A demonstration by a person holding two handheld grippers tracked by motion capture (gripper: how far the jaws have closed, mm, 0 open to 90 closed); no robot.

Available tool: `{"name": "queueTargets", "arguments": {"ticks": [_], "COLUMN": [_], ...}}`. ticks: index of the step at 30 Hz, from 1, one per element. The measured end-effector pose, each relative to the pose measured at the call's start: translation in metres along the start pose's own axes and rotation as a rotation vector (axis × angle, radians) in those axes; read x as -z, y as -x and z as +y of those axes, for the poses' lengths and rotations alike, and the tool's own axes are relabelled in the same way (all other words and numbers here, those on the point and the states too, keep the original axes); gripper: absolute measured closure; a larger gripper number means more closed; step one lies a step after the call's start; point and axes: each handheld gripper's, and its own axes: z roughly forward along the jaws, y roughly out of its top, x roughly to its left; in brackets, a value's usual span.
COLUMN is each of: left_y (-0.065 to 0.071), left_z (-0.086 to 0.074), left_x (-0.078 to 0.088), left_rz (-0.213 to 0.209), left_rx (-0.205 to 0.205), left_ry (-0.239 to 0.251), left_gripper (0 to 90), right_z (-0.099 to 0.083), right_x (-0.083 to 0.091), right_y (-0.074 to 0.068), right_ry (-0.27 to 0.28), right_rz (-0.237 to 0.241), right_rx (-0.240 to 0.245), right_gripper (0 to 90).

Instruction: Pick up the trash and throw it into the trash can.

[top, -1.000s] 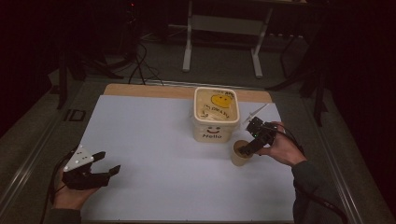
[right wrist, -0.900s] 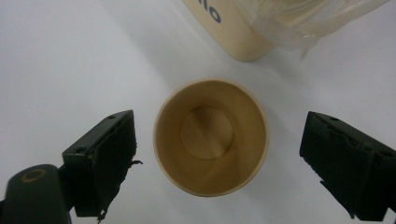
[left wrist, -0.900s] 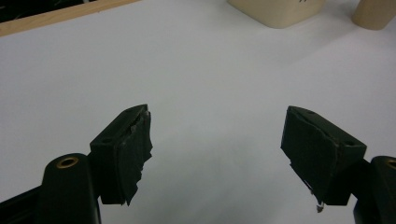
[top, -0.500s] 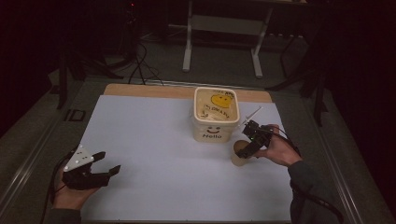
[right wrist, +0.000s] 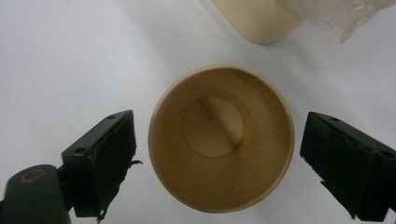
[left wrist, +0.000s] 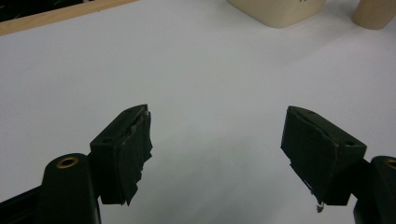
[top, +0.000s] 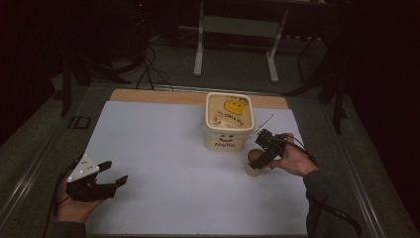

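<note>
Tan paper cup (right wrist: 221, 140): round, upright, empty, plain inside. Stands on white table sheet (top: 163, 148) just beside cream lidded tub (top: 228, 121). Right gripper (right wrist: 219, 154) spread wide around its rim, apart. Left gripper (left wrist: 219, 149) released, well apart.

From the high view I see a dim room; only the white table top (top: 163, 148) catches light, and the floor and background sink into near black; the picture is soft and a little grainy. In my left gripper view the sheet is evenly bright, with faint shadow under the jaws; the far edge blurs. In my right gripper view the paper cup (right wrist: 222, 140) is fairly sharp, its inner wall shaded on one side; the corners look slightly soft.
</note>
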Motion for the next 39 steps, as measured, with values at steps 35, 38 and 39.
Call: {"name": "queueTargets", "arguments": {"ticks": [35,38,39], "left_y": [0.0,0.0,0.0], "left_z": [0.0,0.0,0.0], "left_x": [0.0,0.0,-0.001], "left_rz": [-0.002,-0.003,-0.003], "left_rx": [0.001,0.003,0.003], "left_ry": [-0.002,-0.004,-0.004], "left_gripper": [24.2,24.2,24.2], "right_z": [0.003,0.003,0.003], "right_x": [-0.01,-0.007,-0.007], "right_y": [0.0,0.0,0.0], "right_ry": [-0.064,-0.066,-0.067], "right_rz": [-0.016,-0.015,-0.014], "right_rx": [0.033,0.038,0.041], "right_gripper": [19.4,19.4,19.4]}}
